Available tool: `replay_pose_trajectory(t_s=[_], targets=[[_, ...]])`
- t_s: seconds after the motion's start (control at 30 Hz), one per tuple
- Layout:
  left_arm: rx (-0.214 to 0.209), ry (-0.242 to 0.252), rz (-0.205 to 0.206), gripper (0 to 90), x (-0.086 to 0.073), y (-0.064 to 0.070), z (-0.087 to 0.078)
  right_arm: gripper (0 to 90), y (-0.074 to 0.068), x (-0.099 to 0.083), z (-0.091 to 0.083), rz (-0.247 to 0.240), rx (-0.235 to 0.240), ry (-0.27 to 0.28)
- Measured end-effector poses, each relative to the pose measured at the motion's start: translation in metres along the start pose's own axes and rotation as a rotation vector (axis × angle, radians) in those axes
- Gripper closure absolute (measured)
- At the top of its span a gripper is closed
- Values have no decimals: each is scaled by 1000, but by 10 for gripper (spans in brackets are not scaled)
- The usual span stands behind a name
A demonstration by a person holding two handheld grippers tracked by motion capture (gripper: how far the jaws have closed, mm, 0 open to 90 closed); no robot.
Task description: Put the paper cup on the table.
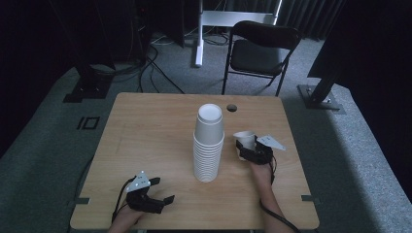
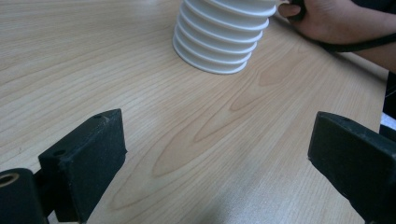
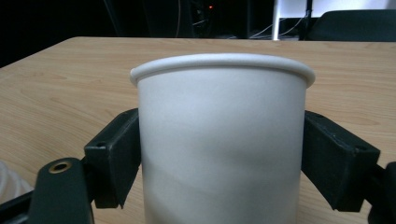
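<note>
A tall stack of white paper cups [image 1: 209, 143] stands upside down in the middle of the wooden table [image 1: 145, 131]; its base shows in the left gripper view [image 2: 219, 37]. Right of the stack, my right gripper [image 1: 250, 150] is shut on a single white paper cup [image 1: 245, 140], which stands upright between the jaws [image 3: 219, 149]. My left gripper [image 1: 160, 190] rests near the table's front edge, left of the stack. Its jaws stand wide open [image 2: 217, 154] over bare wood.
A round cable hole [image 1: 231, 107] sits near the table's far edge. A black folding chair [image 1: 260, 51] and a white stand leg [image 1: 199, 34] are on the carpet beyond. Dark frame posts stand at both back corners. The person's right hand [image 2: 336, 21] holds the other gripper.
</note>
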State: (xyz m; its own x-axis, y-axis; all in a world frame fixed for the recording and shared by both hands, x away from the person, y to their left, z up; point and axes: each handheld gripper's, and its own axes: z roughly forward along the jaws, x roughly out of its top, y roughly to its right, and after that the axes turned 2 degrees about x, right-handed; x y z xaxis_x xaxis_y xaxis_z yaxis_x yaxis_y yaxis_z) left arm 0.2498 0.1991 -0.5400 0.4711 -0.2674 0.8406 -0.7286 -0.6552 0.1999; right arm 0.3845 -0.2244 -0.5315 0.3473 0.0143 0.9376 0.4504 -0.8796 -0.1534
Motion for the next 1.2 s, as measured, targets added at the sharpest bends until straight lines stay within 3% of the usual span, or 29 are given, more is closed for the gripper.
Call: replay_pose_trajectory(t_s=[0.33, 0.5, 0.87, 1.0, 1.03, 1.07, 1.1, 1.2], targets=[[3, -2, 4, 44, 0, 1, 1, 189, 4, -3, -16, 24, -15, 15], [2, -1, 5, 44, 0, 1, 1, 187, -1, -4, -25, -24, -22, 2], [24, -5, 12, 27, -2, -1, 3, 167, -5, -11, -40, -47, -17, -15], [46, 1, 11, 26, -2, -3, 2, 168, -6, -18, -43, -48, -16, -47], [52, 0, 12, 26, -2, -3, 1, 249, -6, -22, -41, -49, -19, -75], [58, 2, 9, 26, -2, -4, 1, 249, -6, -22, -41, -49, -19, -75], [64, 8, 4, 26, -2, -5, 1, 152, -8, -21, -42, -53, -31, -68], [79, 14, -3, 26, -3, -8, -1, 116, -7, -21, -41, -49, -3, -88]])
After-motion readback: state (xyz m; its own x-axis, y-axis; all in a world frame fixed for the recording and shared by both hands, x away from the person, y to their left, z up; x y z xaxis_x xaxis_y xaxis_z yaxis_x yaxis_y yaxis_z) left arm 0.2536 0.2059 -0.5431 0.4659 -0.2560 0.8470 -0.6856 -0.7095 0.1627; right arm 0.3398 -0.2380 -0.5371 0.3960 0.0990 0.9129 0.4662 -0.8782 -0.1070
